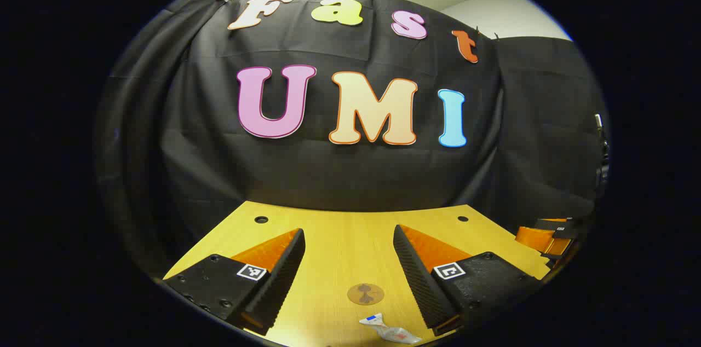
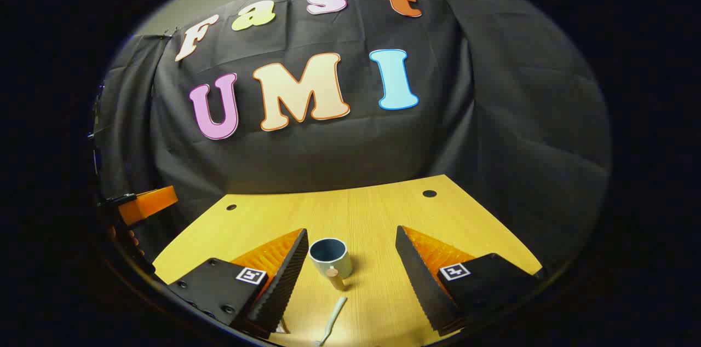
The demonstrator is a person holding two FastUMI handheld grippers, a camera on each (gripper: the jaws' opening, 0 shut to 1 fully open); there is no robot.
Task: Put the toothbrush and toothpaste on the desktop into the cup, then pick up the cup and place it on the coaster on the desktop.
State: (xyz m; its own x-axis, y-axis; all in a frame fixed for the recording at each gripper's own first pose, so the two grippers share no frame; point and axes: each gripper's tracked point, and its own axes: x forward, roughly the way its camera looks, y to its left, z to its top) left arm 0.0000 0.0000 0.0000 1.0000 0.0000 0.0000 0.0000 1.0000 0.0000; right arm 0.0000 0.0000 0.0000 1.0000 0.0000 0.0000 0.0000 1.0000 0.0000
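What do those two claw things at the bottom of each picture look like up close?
Each is a two-finger gripper. The left gripper and the right gripper look alike: two wedge-shaped fingers tapering to points, with ribbed inner faces. Each finger sits on a dark block with round screw holes and carries a small square black-and-white tag. No cables show on them.

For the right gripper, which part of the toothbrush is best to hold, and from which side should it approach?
Probably the middle of the handle, from above. The toothbrush lies flat on the desktop, its length running roughly away from the camera toward the cup, so the open right gripper can close across its thin width. It lies apart from the cup, leaving the fingers room.
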